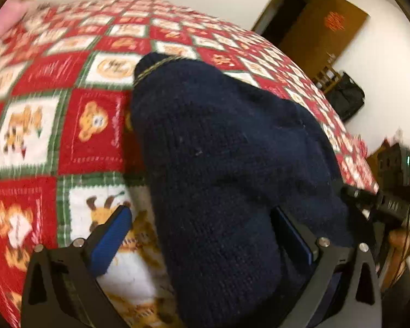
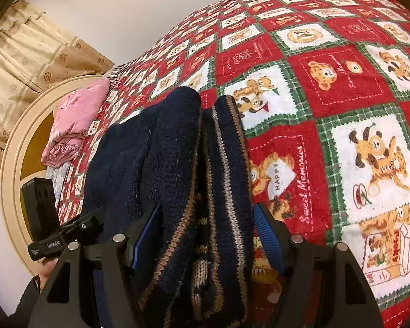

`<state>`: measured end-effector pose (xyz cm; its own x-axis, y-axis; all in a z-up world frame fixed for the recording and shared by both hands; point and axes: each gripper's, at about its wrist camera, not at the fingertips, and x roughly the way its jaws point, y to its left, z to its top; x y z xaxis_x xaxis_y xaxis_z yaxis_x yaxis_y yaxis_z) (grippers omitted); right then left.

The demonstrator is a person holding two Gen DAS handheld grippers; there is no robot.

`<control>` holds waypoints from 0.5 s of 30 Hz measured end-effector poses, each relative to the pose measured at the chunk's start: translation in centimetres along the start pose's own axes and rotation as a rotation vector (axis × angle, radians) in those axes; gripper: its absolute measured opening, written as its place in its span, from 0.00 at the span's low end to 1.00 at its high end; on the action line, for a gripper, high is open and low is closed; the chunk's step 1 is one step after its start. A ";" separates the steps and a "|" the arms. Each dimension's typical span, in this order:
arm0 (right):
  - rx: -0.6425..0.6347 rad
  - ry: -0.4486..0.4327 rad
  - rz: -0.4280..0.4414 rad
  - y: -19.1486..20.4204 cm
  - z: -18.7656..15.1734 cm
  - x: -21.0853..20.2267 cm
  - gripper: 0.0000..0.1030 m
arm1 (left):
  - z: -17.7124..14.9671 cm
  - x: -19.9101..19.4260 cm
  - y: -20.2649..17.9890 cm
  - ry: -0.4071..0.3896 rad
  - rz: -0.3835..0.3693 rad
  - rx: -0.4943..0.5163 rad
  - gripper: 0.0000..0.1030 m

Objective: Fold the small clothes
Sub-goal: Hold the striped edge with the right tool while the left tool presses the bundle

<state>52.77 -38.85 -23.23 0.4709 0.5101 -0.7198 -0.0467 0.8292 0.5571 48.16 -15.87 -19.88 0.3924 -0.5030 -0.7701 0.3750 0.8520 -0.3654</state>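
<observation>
navy knitted wool, a small dark sweater (image 2: 177, 169) with tan and beige patterned bands along its edges, lies bunched between both tools above the red, white and green teddy-bear patchwork bedspread (image 2: 328, 87). in the right wrist view the right gripper (image 2: 207, 235) has its blue-padded fingers (image 2: 268, 235) pressed against either side of a thick stack of layers, so it looks clamped on the sweater, with the banded hem edges standing upright in the middle of the bundle. in the left wrist view the left gripper (image 1: 205, 235) has the plain navy part of the same garment draped over and between its fingers; the left pad (image 1: 112, 237) stands clear of the cloth with bedspread showing in the gap, and the right pad is half hidden by the knit, so i cannot tell whether it grips or merely sits under the fabric. as a judgement, the fold is under way but not finished: several layers are already gathered together, yet the sweater is lumpy and partly lifted rather than laid flat in a neat rectangle. what seems left is to lay it down, square the edges and let go. a pink folded cloth (image 2: 73, 125) lies near the cream round headboard (image 2: 13, 147), well apart from the work.
</observation>
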 end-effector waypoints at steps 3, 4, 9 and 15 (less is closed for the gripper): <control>0.028 0.009 0.008 -0.3 0.1 0.3 0.67 | 0.0 0.2 -0.4 -0.005 0.005 0.012 1.00; 0.032 0.009 0.005 -0.2 0.1 0.3 0.67 | 0.1 0.3 -0.5 -0.003 0.007 0.009 1.00; 0.015 0.014 0.011 0.1 -0.4 0.6 0.64 | -0.4 -0.2 -1.1 -0.028 0.042 0.043 1.00; 0.050 0.005 0.078 0.0 -0.7 0.7 0.42 | -0.5 -0.4 -1.7 -0.032 0.034 0.067 0.95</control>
<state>52.45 -38.34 -23.98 0.4635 0.5737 -0.6753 -0.0386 0.7745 0.6314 46.99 -17.06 -19.23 0.4318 -0.4795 -0.7640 0.4164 0.8573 -0.3027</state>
